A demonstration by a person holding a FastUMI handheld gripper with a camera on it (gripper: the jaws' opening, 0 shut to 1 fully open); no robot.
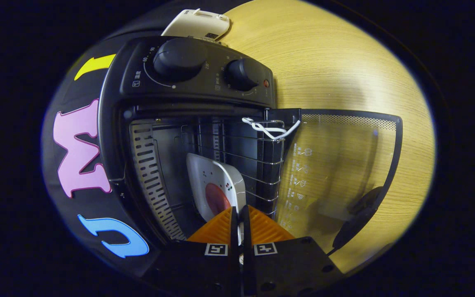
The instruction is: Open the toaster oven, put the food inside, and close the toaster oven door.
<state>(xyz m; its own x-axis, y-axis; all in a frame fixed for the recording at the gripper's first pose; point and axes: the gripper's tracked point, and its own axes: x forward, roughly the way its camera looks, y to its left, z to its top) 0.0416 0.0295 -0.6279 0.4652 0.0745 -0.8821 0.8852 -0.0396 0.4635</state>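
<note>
The toaster oven (188,123) stands open on the wooden table (344,66), its glass door (340,173) folded flat onto the table and leaving the mouth unobstructed. The wire rack (258,165) reaches to the front edge of the cavity (a white tie (268,130) loops around its corner). The white plate (215,185) with the round reddish food (217,199) rests on the rack inside. The tool (239,214) is clenched on the plate's near rim, fingers (217,229) almost together.
</note>
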